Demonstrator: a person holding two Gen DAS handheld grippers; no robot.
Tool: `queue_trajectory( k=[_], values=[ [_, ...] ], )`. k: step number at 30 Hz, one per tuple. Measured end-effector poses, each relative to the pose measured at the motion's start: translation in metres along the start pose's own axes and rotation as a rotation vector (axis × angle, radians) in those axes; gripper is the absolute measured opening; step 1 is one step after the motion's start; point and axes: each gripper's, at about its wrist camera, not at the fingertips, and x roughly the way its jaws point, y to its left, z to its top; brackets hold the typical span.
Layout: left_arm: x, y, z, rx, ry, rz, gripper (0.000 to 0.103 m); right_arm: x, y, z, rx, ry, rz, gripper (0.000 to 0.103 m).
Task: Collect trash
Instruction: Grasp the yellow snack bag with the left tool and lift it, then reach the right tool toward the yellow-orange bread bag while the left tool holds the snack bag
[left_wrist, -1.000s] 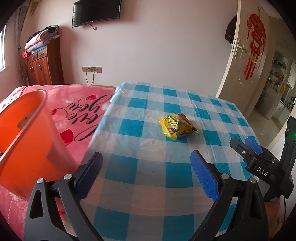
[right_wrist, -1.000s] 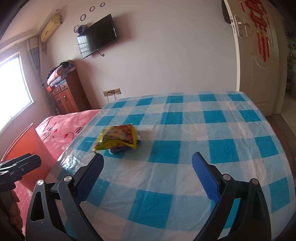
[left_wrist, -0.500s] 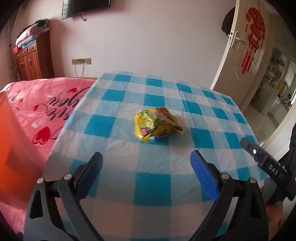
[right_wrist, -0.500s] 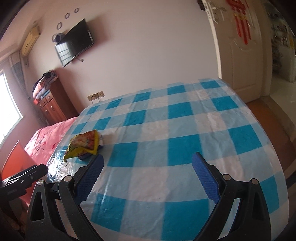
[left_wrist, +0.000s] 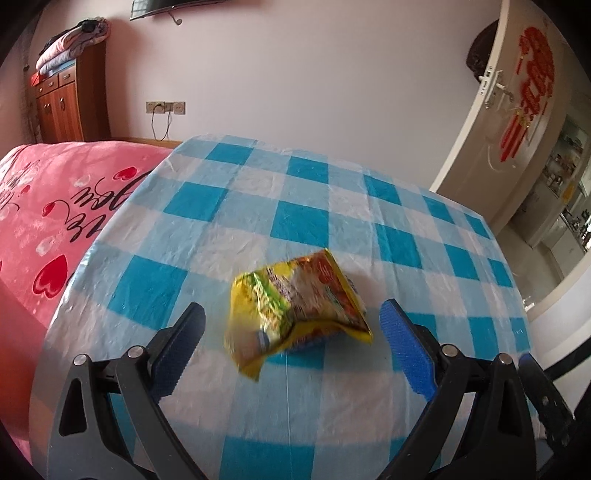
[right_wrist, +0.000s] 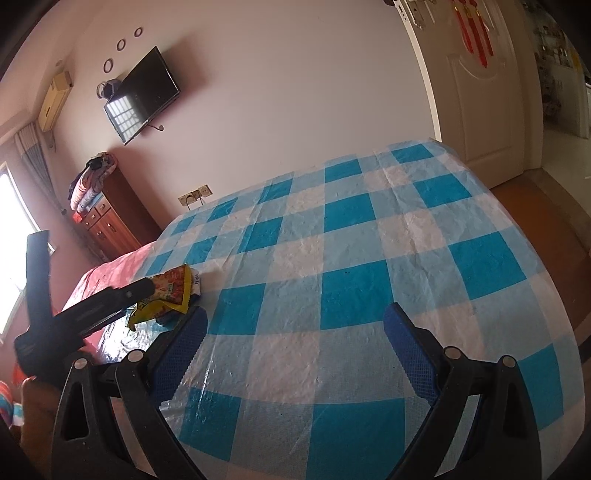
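Note:
A crumpled yellow snack wrapper (left_wrist: 295, 306) lies on the blue-and-white checked tablecloth (left_wrist: 295, 221). My left gripper (left_wrist: 291, 332) is open, its blue pads on either side of the wrapper's near end, not closed on it. The wrapper also shows at the left of the right wrist view (right_wrist: 166, 295), partly hidden behind the left gripper's black finger (right_wrist: 110, 299). My right gripper (right_wrist: 295, 339) is open and empty over the table, to the right of the wrapper.
A bed with a pink heart-print cover (left_wrist: 48, 214) adjoins the table's left side. A wooden cabinet (left_wrist: 70, 107) stands at the back left wall. A white door (left_wrist: 517, 122) stands open at the right. The table's right edge drops to the floor (right_wrist: 535, 199).
My left gripper has moved forward and down until its pads flank the wrapper; the orange bin has left its view. My right gripper has swung right and tilted, the wrapper sliding to its far left.

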Motion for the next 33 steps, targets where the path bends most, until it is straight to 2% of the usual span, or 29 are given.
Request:
queue_trajectory(
  k=[5,7,8,9,10,13,20,24,27,30,33],
  values=[
    [0.017,0.005,0.006,-0.049,0.021,0.013,0.096,0.001,-0.005,0.001,0.017,0.008,0.011,0.095],
    [0.023,0.009,0.006,-0.086,0.037,-0.013,0.093,0.001,-0.007,0.001,0.022,0.008,0.015,0.095],
    [0.025,0.01,0.006,-0.096,0.04,-0.018,0.088,0.001,-0.007,0.001,0.025,0.009,0.017,0.095],
    [0.027,0.01,0.006,-0.102,0.047,-0.024,0.072,0.001,-0.008,0.001,0.027,0.008,0.018,0.095],
    [0.03,0.01,0.005,-0.106,0.062,-0.027,0.065,0.001,-0.008,0.001,0.029,0.008,0.02,0.095],
    [0.029,0.008,0.001,-0.108,0.046,-0.052,0.058,0.002,-0.01,0.002,0.035,0.007,0.022,0.095],
    [0.016,-0.024,-0.022,-0.029,0.082,-0.162,0.055,0.002,-0.014,0.005,0.046,0.005,0.019,0.095],
    [0.005,-0.058,-0.045,0.05,0.131,-0.289,0.053,-0.002,-0.019,0.007,0.052,-0.004,0.011,0.095],
    [-0.002,-0.076,-0.059,0.099,0.157,-0.348,0.051,-0.005,-0.028,0.009,0.07,-0.012,-0.001,0.095],
    [-0.01,-0.082,-0.065,0.107,0.161,-0.377,0.048,-0.007,-0.037,0.011,0.095,-0.012,-0.005,0.095],
    [-0.017,-0.073,-0.064,0.081,0.146,-0.373,0.046,-0.007,-0.042,0.011,0.107,-0.005,-0.001,0.095]
  ],
)
